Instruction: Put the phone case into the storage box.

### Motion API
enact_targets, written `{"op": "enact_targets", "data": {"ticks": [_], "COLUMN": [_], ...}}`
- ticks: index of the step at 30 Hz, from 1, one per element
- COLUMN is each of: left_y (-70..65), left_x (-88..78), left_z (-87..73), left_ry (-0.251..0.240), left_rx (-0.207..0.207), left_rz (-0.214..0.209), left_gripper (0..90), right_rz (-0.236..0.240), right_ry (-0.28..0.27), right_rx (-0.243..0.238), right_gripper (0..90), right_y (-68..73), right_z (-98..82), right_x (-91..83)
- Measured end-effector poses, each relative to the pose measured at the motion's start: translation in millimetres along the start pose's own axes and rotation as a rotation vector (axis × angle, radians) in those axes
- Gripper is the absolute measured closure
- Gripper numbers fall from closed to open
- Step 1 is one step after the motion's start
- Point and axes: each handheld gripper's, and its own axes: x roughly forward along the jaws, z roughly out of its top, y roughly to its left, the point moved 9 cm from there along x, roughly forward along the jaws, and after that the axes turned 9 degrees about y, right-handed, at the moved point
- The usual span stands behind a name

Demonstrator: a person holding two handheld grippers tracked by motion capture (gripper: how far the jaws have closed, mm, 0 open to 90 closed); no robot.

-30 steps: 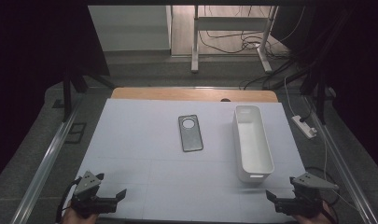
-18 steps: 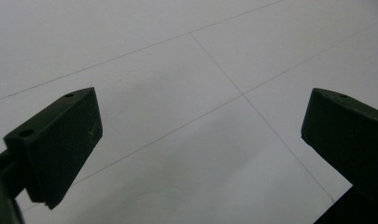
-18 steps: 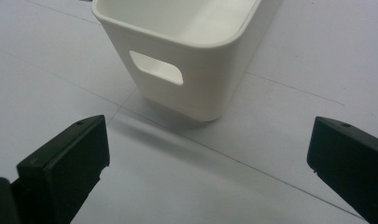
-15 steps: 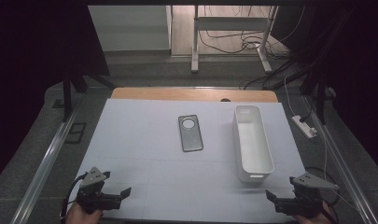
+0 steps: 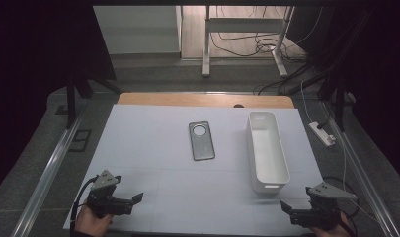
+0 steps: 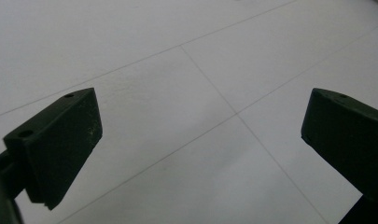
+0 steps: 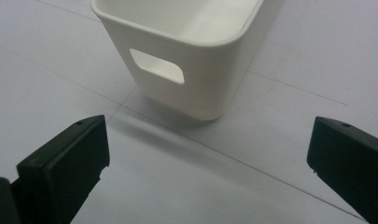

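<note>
A dark grey phone case [image 5: 202, 140] with a round camera hole lies flat in the middle of the white table [image 5: 148, 143]. To its right stands a long white bin [image 5: 266, 150], empty, with a handle slot in its near end [image 7: 191, 51]. My left gripper [image 5: 136, 199] sits at the near left corner, open, with bare table between its jaws [image 6: 200, 140]. My right gripper [image 5: 285, 207] is at the near right, open, pointing at the bin's near end [image 7: 210, 154] and a short way from it.
A wooden strip [image 5: 202, 100] runs along the table's far edge. A white power strip [image 5: 322, 134] lies on the floor to the right. Metal rails [image 5: 49, 168] flank the table's left side. Desk legs and cables stand beyond.
My left gripper has shifted a little to the right and forward. The right gripper, phone case and bin have not moved.
</note>
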Motion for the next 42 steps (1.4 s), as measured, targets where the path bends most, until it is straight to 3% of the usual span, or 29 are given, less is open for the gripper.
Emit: {"op": "enact_targets", "data": {"ticks": [7, 28, 42], "left_y": [2.1, 6.2, 7.1], "left_x": [4.5, 25.8, 48.8], "left_z": [14.6, 56.7, 82.6], "left_ry": [0.025, 0.059, 0.083], "left_rx": [0.0, 0.043, 0.095], "left_rz": [-0.038, -0.047, -0.056], "left_gripper": [0.0, 0.0, 0.0], "right_rz": [0.0, 0.004, 0.006], "right_ry": [-0.001, 0.009, 0.012], "right_rx": [0.001, -0.004, -0.001], "right_gripper": [0.0, 0.0, 0.0], "right_y": [-0.1, 0.7, 0.3], "right_z": [0.2, -0.2, -0.3], "right_x": [0.4, 1.5, 1.9]}}
